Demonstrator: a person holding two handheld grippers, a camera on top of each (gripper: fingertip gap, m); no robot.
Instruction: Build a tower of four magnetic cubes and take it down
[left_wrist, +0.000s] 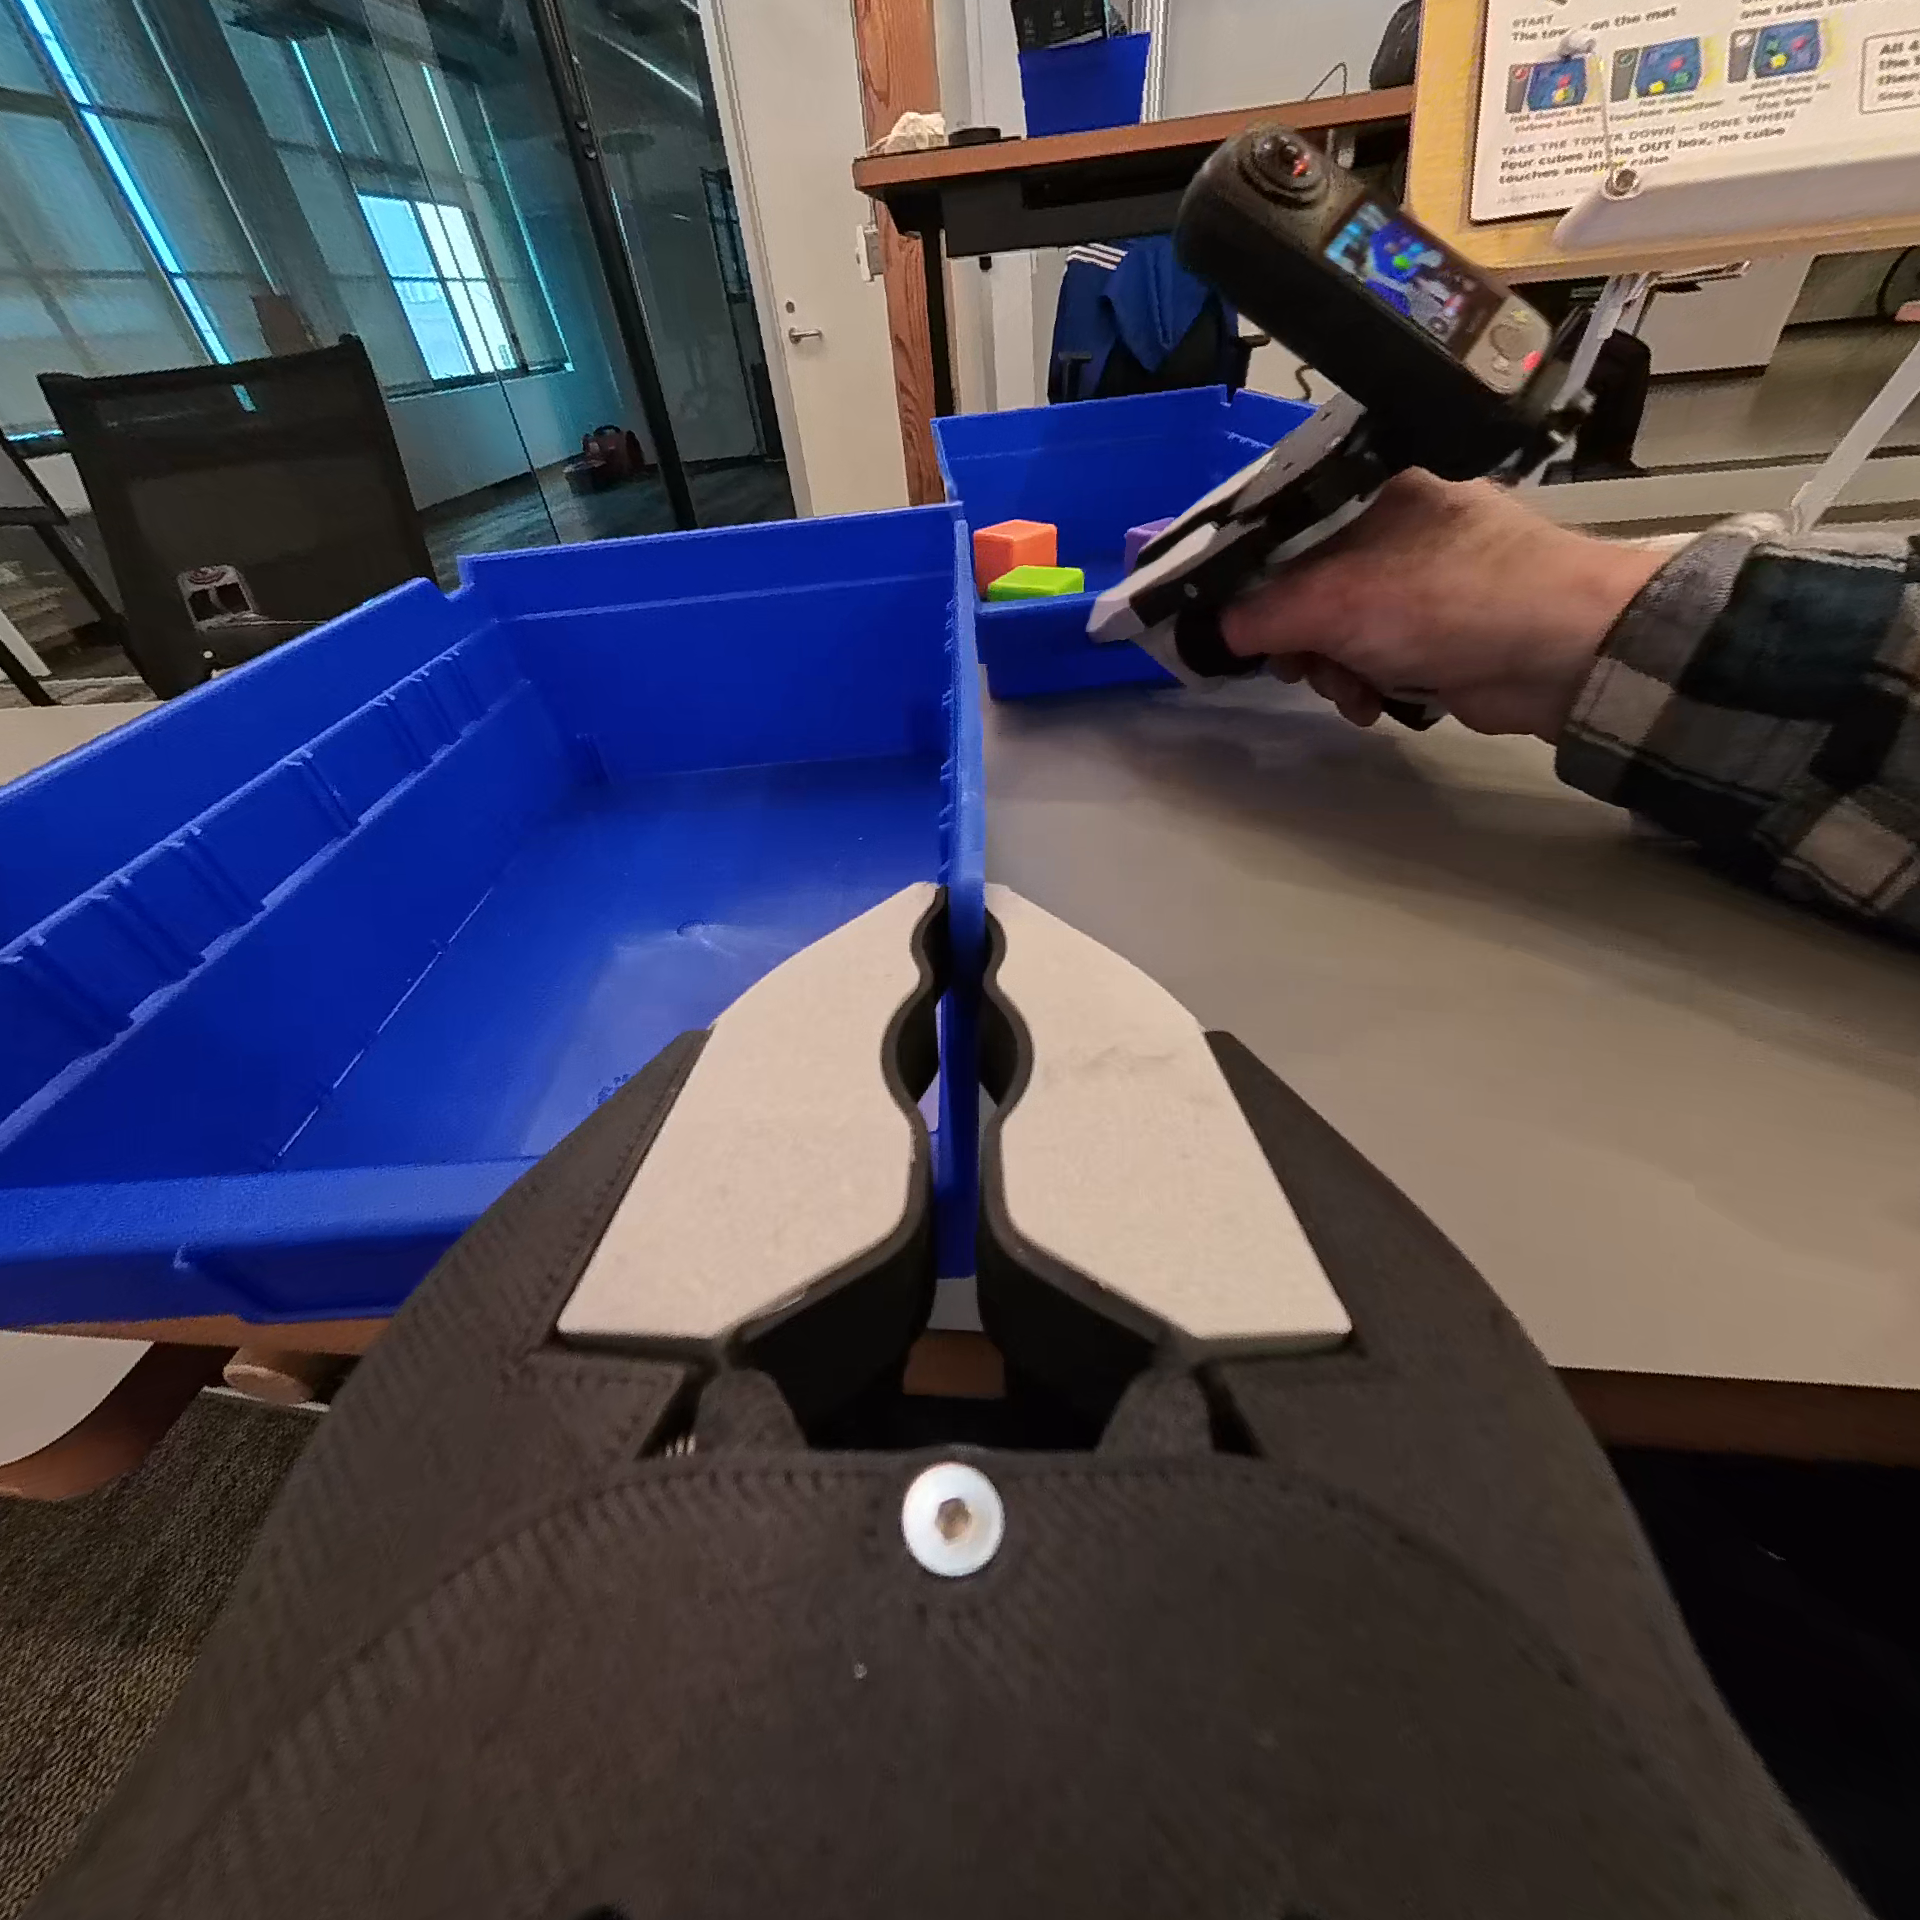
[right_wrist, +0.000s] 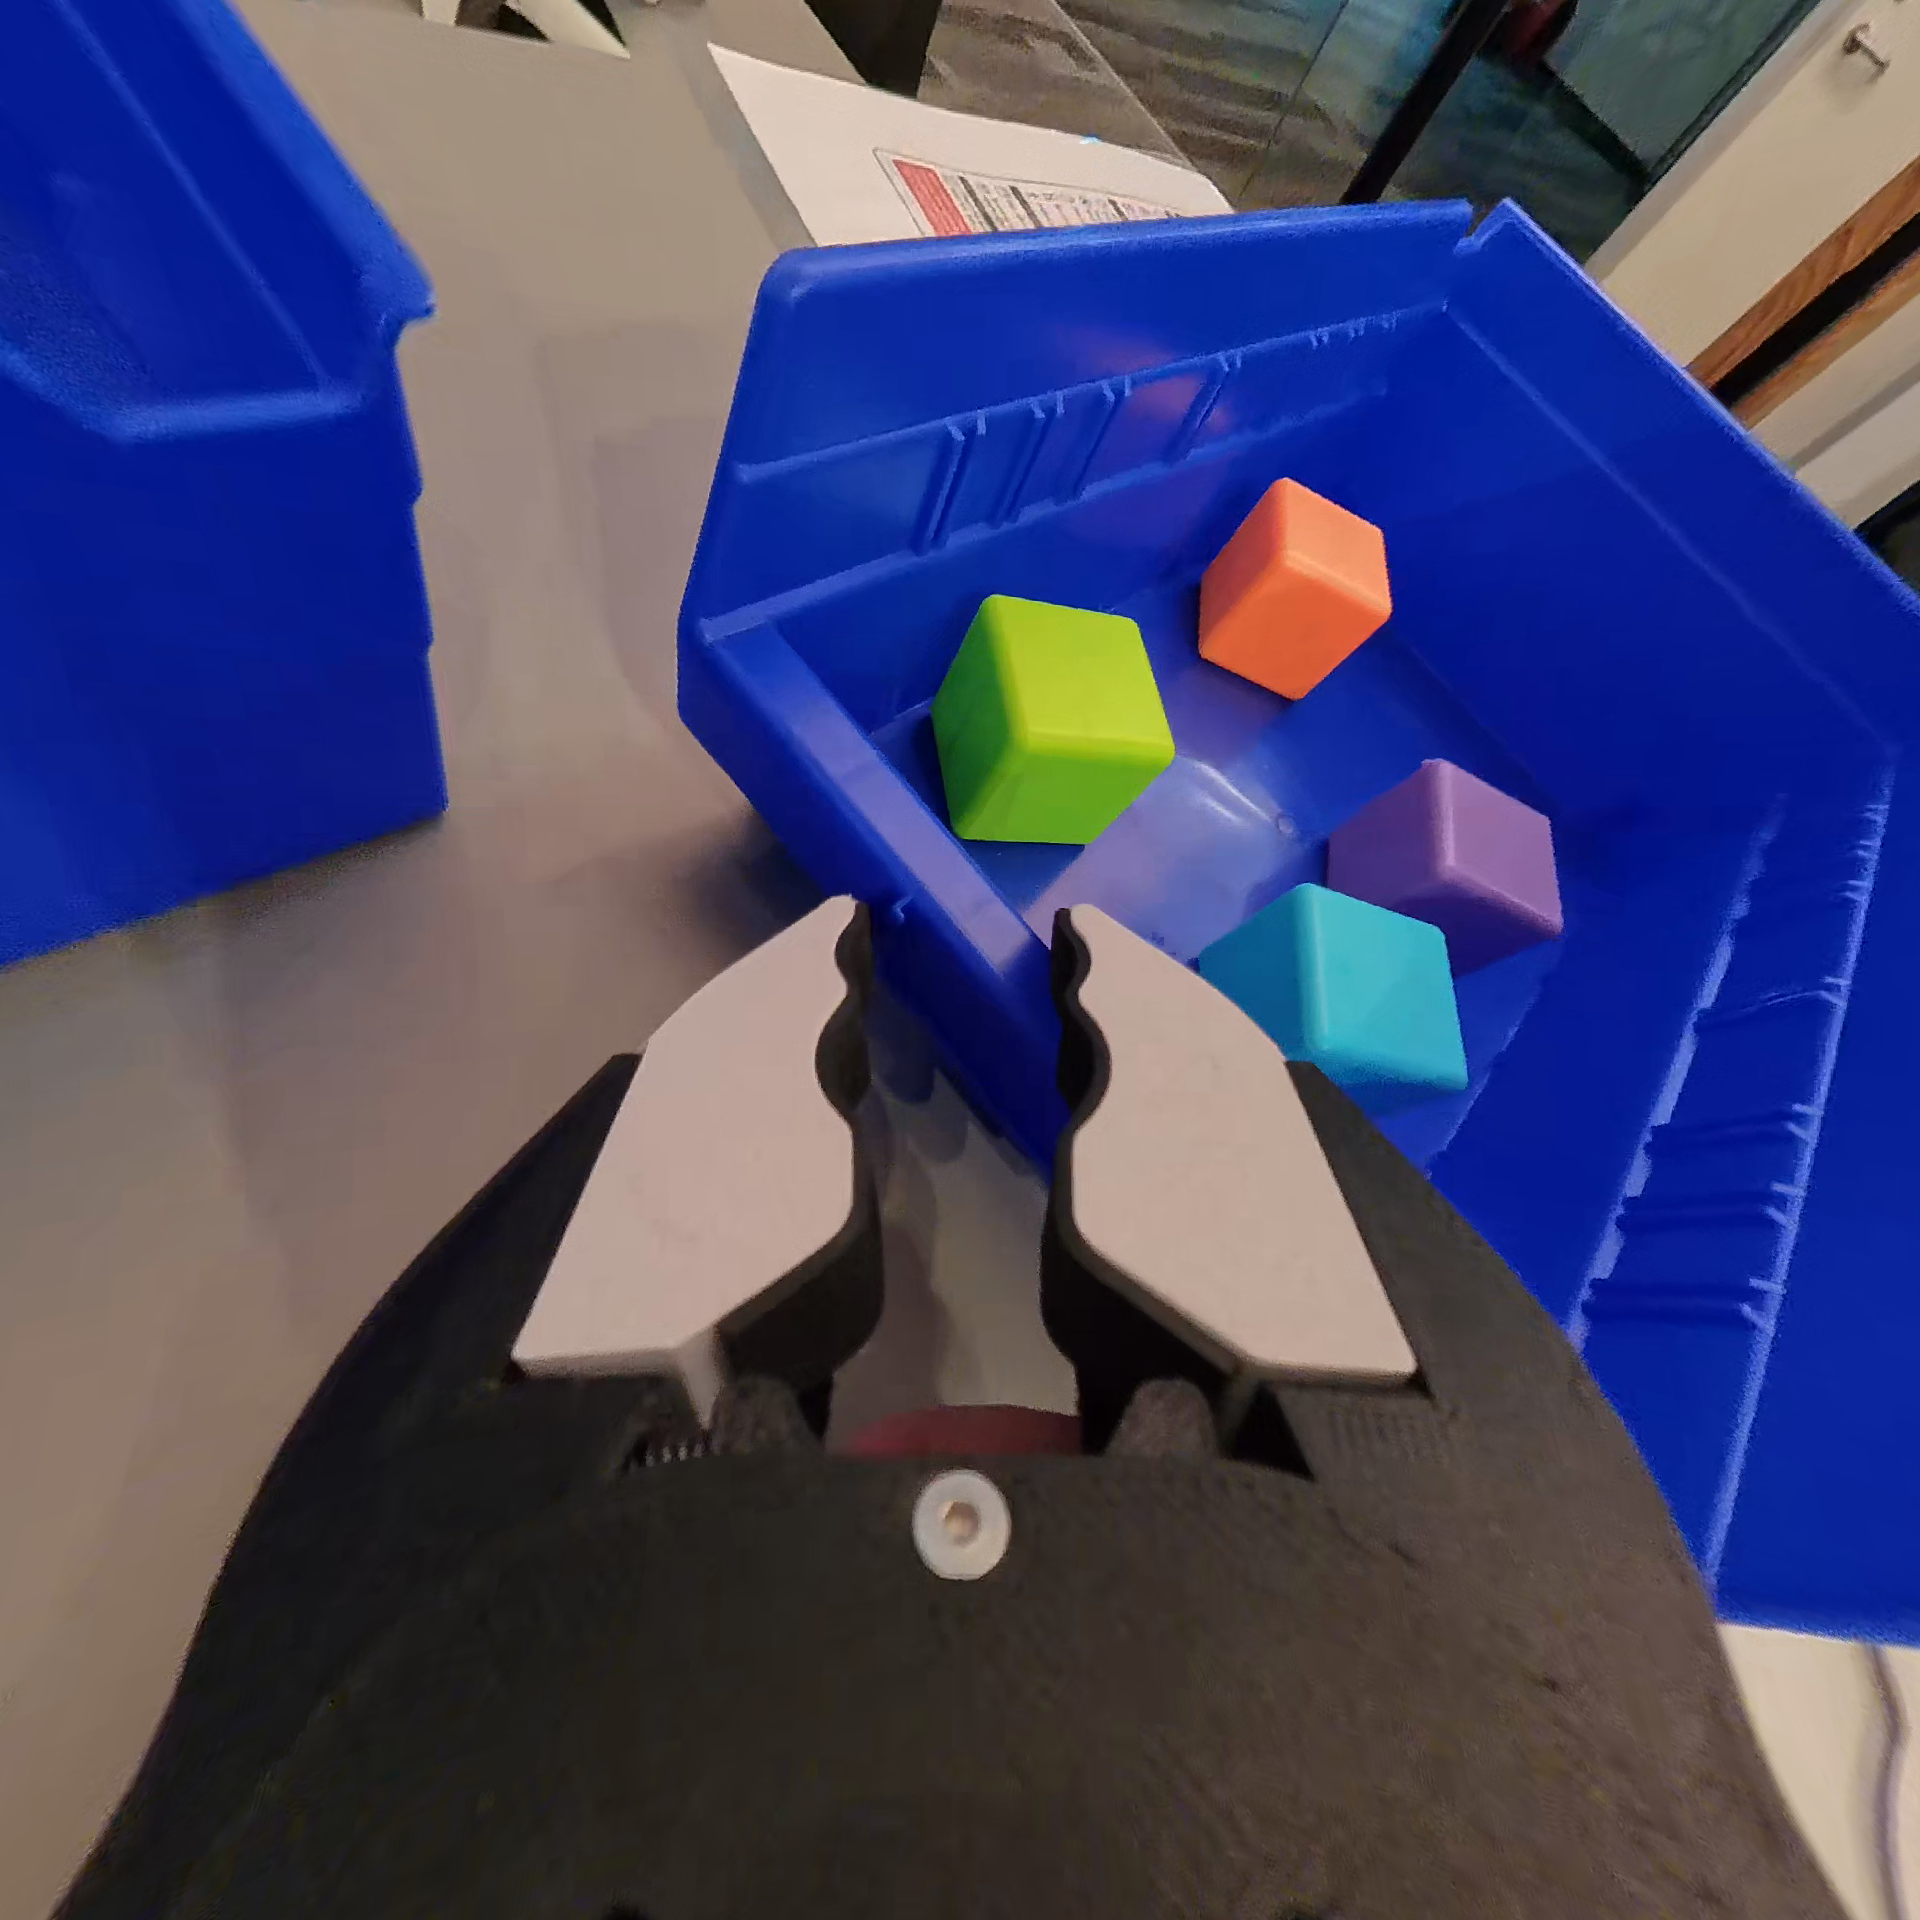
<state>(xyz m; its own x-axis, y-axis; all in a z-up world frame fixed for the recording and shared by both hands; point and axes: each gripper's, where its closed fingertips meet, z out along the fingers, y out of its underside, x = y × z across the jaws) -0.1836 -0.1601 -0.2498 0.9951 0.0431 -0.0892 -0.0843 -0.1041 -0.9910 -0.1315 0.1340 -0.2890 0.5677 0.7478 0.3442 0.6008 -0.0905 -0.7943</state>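
Four cubes lie apart in the smaller blue bin (right_wrist: 1143, 312): green (right_wrist: 1049, 727), orange (right_wrist: 1294, 587), purple (right_wrist: 1449, 857) and teal (right_wrist: 1340, 987). My right gripper (right_wrist: 956, 925) is open, its jaws on either side of this bin's near rim, just short of the teal cube. In the left wrist view it shows at that bin (left_wrist: 1091, 468), with the orange (left_wrist: 1015, 551), green (left_wrist: 1034, 582) and purple (left_wrist: 1143, 535) cubes behind it. My left gripper (left_wrist: 964, 904) is closed on the right wall of the large empty blue bin (left_wrist: 520, 935).
The empty bin (right_wrist: 208, 520) stands left of the cube bin on the grey table (left_wrist: 1455, 1039). A person's hand and plaid sleeve (left_wrist: 1714, 707) reach in from the right. A printed sheet (right_wrist: 883, 135) lies beyond the cube bin. An instruction board (left_wrist: 1662, 104) stands at the back right.
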